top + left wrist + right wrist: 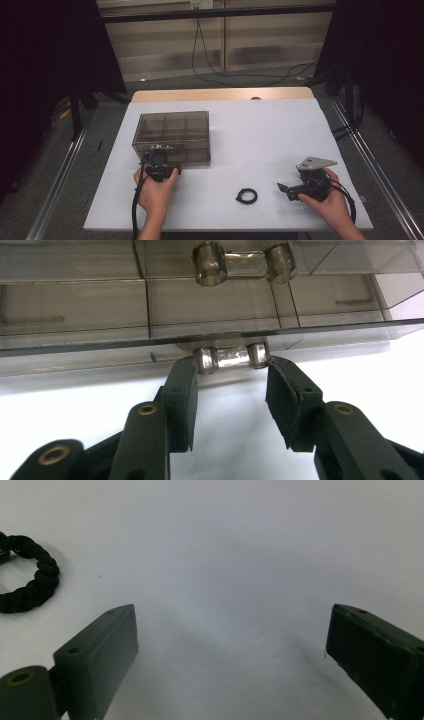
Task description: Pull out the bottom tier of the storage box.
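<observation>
A smoky see-through box with several compartments stands on the left of the white table. My left gripper points at the box's front wall. In the left gripper view its two pads press on the ends of a short clear bar handle low on that wall. A second, larger handle sits above it. My right gripper rests at the right front of the table, pointing left. Its jaws stand wide apart with only bare table between them. A black braided ring lies to its left.
The white table top lies between the box and the right gripper. A wooden edge runs along the far side. Cables trail on the floor beyond, and metal rails flank the table on both sides.
</observation>
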Demonstrator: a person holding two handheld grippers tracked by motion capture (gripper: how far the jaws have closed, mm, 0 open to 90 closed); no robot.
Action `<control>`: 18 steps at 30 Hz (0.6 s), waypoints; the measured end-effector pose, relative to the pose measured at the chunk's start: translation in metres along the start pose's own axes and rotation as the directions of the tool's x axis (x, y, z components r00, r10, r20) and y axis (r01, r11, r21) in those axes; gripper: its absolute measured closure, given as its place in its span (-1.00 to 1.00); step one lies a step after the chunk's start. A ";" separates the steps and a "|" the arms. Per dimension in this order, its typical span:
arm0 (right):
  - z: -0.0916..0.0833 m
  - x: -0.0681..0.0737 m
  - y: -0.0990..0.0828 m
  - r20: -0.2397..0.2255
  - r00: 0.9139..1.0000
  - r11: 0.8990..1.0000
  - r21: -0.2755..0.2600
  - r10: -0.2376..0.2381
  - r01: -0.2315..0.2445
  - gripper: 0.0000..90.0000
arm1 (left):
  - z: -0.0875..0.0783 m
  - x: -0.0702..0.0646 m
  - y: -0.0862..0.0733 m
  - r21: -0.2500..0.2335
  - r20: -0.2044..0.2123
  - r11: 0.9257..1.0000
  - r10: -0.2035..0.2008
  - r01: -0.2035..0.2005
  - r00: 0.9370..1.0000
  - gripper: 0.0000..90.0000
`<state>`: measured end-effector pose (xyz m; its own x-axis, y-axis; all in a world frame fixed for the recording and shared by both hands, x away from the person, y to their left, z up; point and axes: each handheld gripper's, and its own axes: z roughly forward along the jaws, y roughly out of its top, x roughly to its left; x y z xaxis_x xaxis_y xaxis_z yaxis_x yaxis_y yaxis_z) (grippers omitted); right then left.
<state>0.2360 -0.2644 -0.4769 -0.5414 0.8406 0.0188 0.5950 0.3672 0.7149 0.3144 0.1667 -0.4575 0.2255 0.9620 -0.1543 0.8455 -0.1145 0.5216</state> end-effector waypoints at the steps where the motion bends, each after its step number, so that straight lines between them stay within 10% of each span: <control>1: 0.000 0.000 0.000 0.001 1.000 1.000 -0.001 -0.002 0.002 -0.86 | 0.000 0.000 0.000 -0.001 -0.004 1.000 0.005 -0.005 1.000 0.26; 18: 0.001 0.001 0.000 -0.008 1.000 1.000 -0.013 -0.006 0.006 -0.86 | -0.016 0.014 -0.010 -0.039 0.033 0.999 0.023 -0.022 0.999 0.07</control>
<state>0.2361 -0.2633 -0.4770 -0.5496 0.8352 0.0199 0.5837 0.3669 0.7243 0.3013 0.1851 -0.4509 0.2605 0.9505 -0.1697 0.8207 -0.1254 0.5574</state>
